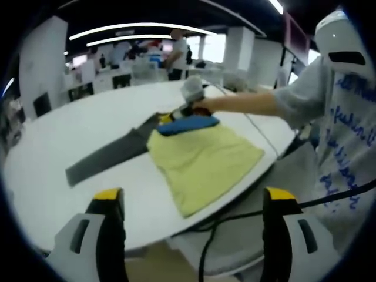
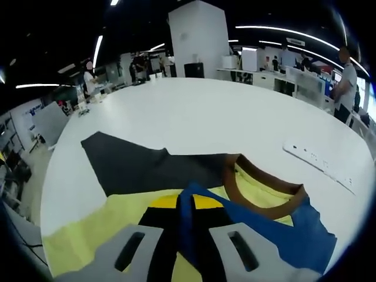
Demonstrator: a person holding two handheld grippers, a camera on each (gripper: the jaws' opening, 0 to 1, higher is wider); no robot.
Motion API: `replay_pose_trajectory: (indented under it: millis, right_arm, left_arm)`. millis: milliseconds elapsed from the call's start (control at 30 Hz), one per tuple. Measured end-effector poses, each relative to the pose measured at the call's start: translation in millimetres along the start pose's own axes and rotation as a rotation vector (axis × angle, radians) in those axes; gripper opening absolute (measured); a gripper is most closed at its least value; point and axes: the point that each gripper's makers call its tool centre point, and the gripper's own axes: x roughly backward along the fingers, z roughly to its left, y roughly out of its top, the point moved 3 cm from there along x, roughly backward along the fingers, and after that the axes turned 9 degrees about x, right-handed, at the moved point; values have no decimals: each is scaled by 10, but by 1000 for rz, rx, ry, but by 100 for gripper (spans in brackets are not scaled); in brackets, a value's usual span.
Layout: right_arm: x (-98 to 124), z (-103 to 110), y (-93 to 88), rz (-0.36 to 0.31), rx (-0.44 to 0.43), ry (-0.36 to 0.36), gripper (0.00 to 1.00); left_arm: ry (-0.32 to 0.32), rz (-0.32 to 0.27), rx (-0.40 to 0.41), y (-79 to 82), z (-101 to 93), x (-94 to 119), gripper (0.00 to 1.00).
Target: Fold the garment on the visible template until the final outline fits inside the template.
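Folding one yellow garment [image 1: 202,161] on one dark template [image 1: 108,154] at mid-frame on the white worktop [image 1: 70,123]. The right tool [image 2: 181,214] is seen closed on the blue fabric fold near the brown collar [image 2: 264,182], at lower centre. The left tool [image 1: 191,202] is held wide open and empty, off the worktop at the bottom of its frame. A slipped grip would likely undo the fold; an uneven pull could leave cloth outside the template.

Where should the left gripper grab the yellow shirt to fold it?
Probably the near bottom hem of the yellow shirt. That edge lies flat, free and closest to the open left gripper, while the right gripper is already at the collar end.
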Motion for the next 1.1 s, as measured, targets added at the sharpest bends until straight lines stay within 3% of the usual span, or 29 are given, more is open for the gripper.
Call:
replay_pose_trajectory:
  millis: [567, 1100]
  right_arm:
    - [151, 57, 95, -46, 7, -4, 19]
    - [292, 53, 173, -80, 12, 9, 41]
  left_arm:
    - [1, -10, -12, 17, -49, 12, 94]
    - [3, -22, -30, 52, -81, 36, 94]
